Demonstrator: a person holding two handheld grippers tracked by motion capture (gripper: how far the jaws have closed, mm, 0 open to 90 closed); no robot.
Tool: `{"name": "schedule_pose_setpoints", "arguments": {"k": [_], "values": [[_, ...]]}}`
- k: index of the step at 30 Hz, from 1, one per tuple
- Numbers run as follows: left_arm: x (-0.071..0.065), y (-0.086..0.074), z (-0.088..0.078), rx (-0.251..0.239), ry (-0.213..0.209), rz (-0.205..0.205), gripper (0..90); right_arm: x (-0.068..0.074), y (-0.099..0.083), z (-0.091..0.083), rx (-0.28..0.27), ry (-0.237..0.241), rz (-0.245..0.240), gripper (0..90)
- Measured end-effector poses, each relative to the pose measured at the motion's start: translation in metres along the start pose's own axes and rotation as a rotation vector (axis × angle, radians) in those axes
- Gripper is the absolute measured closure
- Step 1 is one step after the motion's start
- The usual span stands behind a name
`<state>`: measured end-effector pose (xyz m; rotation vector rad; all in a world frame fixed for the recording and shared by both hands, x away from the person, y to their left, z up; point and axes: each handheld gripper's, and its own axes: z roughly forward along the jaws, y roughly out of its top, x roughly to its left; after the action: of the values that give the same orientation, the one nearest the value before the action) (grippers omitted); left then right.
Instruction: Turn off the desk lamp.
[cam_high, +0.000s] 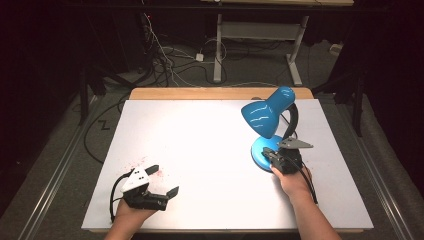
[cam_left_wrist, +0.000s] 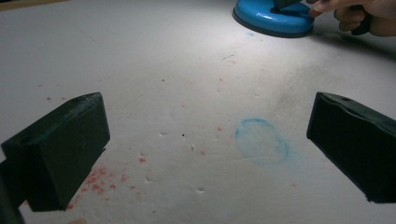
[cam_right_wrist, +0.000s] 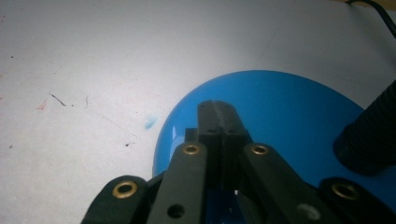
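right hand-held gripper on lamp base, switch press under way

right hand-held gripper (cam_right_wrist: 218, 109) has its jaws pressed together, nothing between them, tips resting on the near part of the lamp base (cam_right_wrist: 280, 107). in the high view it sits at the base's front edge (cam_high: 275, 156), held by the right hand (cam_high: 292, 180). looks like a push on a base switch with the clenched tips; the switch itself is hidden under the jaws, so cannot confirm.

lamp (cam_high: 267, 117) stands at the right of the table (cam_high: 200, 125), well inside the far edge, shade tilted down toward the middle. a bright patch lies on the table under the shade, so judged: lamp is lit. what is left, as a guess: lift the gripper off the base.

left hand-held gripper (cam_high: 162, 180) is released, jaws wide apart, idle near the front left of the table, well apart from the lamp. its view looks across at the base (cam_left_wrist: 273, 18).

count:
- lamp: 1
- hand-held grippers: 2
- table: 1
- blue ring mark (cam_left_wrist: 261, 140) on table: 1
- red speckle patch (cam_left_wrist: 100, 179): 1
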<state>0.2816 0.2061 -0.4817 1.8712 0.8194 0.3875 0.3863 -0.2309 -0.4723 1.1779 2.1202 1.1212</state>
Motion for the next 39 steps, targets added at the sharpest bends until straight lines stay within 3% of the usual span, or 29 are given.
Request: {"name": "schedule_pose_setpoints", "arguments": {"k": [7, 9, 10, 13, 15, 24, 39], "values": [[0.001, 0.000, -0.001, -0.003, -0.001, -0.007, 0.0, 0.000, 0.000, 0.000, 0.007, -0.005, 0.016, 90.0], [0.001, 0.000, -0.001, -0.003, 0.001, -0.008, 0.0, -0.003, 0.000, -0.001, 0.022, -0.066, 0.029, 90.0], [0.001, 0.000, -0.001, -0.004, 0.000, -0.008, 0.0, -0.008, -0.001, -0.002, 0.025, -0.056, 0.057, 90.0], [0.001, 0.000, -0.001, -0.003, 0.000, -0.005, 0.0, -0.013, -0.004, -0.004, 0.024, -0.031, 0.057, 90.0], [0.001, 0.000, 0.000, -0.002, -0.002, -0.007, 0.0, -0.011, -0.005, -0.005, 0.022, -0.039, 0.035, 90.0], [0.002, 0.000, 0.001, -0.002, -0.002, -0.012, 0.0, -0.010, -0.004, -0.005, 0.016, -0.040, 0.031, 90.0], [0.001, 0.000, 0.002, -0.003, -0.015, -0.018, 0.0, 0.011, -0.004, -0.030, -0.057, 0.026, 0.003, 90.0]]}}
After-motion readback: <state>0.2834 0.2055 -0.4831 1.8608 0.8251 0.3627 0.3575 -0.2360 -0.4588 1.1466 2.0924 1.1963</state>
